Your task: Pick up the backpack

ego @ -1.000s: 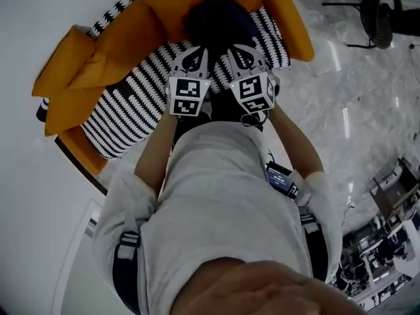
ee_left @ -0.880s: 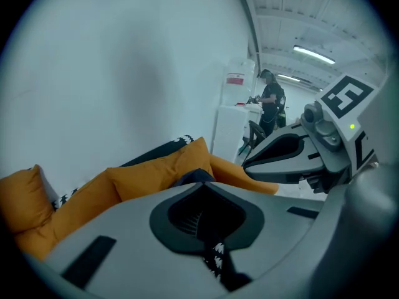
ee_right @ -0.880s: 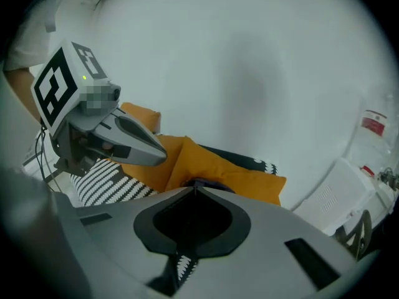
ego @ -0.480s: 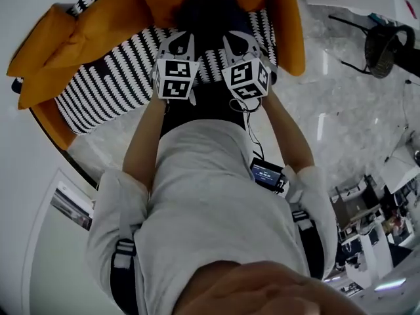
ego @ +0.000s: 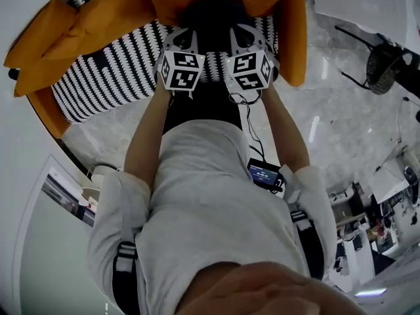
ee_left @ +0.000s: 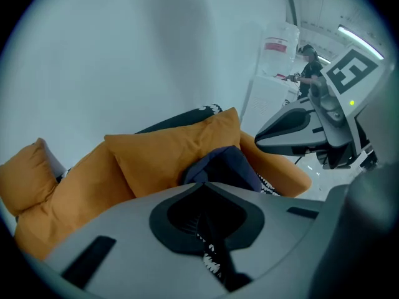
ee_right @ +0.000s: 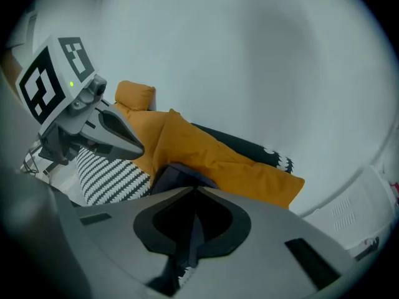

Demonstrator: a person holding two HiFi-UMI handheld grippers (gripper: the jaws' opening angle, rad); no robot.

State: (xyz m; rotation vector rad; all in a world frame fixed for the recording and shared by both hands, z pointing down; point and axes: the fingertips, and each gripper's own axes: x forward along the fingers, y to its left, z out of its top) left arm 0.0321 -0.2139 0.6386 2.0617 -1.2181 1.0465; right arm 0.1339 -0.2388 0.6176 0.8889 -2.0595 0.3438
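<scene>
A dark navy backpack (ego: pixel 209 13) sits upright on the sofa seat, leaning against the orange back cushions. In the left gripper view the backpack (ee_left: pixel 225 166) shows just beyond the jaws, and in the right gripper view the backpack (ee_right: pixel 176 175) is partly hidden behind them. My left gripper (ego: pixel 186 35) and right gripper (ego: pixel 239 34) hover side by side just in front of the backpack, not touching it. The left gripper (ee_left: pixel 202 184) is shut with nothing between its jaws. The right gripper (ee_right: pixel 194 189) is shut and empty too.
The sofa has a black-and-white striped seat (ego: pixel 105 74) and orange cushions (ego: pixel 79 21) along its back and an orange arm (ego: pixel 293 38). A marble floor (ego: pixel 341 117) lies to the right, with a black fan (ego: pixel 384 61) on it. A white wall (ee_right: pixel 249 61) stands behind the sofa.
Both grippers have moved forward and down together toward the backpack, still shut. The sofa and backpack have not moved.
</scene>
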